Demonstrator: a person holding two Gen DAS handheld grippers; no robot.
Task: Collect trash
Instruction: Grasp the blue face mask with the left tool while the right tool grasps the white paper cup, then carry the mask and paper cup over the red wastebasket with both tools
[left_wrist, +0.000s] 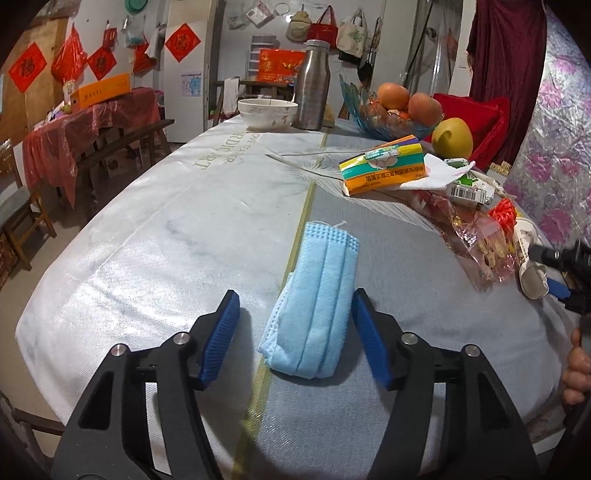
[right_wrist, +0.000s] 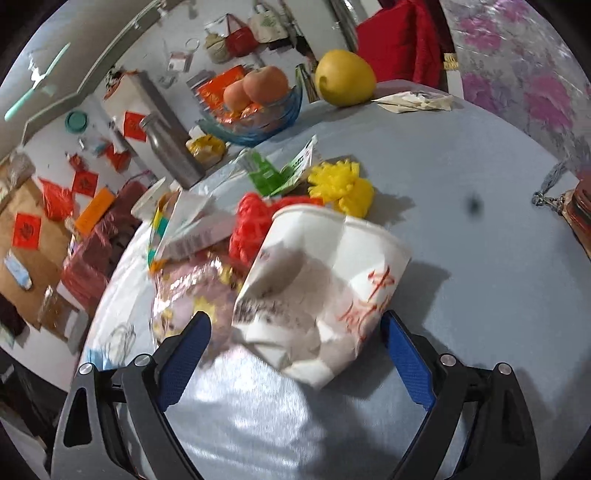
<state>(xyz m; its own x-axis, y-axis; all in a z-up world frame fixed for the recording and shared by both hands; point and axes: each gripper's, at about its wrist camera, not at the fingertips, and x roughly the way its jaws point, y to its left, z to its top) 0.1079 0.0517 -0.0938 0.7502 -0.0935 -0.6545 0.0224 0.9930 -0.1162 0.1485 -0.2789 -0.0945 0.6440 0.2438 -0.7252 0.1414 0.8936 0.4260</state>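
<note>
The left hand-held gripper (left_wrist: 295, 314) stands open over the surface (left_wrist: 155, 236), its blue pads on either side of a folded blue face mask (left_wrist: 314, 302) that lies flat between them, the pads clear of it and nothing gripped. Ahead of it and to its right lie a yellow and orange tissue pack (left_wrist: 384, 162), a white tissue (left_wrist: 436, 171), a green and white wrapper (left_wrist: 467, 184) and a crinkled clear bag (left_wrist: 476, 236); farther ahead stand a bowl (left_wrist: 267, 112), a steel bottle (left_wrist: 314, 85) and a glass fruit dish (left_wrist: 391, 114). The right hand-held gripper (right_wrist: 295, 343) is also spread wide, with a crumpled white paper cup (right_wrist: 325, 291) tipped on its side between the pads; blur hides whether either pad touches it. Crowding the cup, a clear bag (right_wrist: 192, 291) lies just left of that gripper, red netting (right_wrist: 255, 221) and yellow netting (right_wrist: 340, 188) just beyond, and a yellow fruit (right_wrist: 343, 79) far ahead.
</note>
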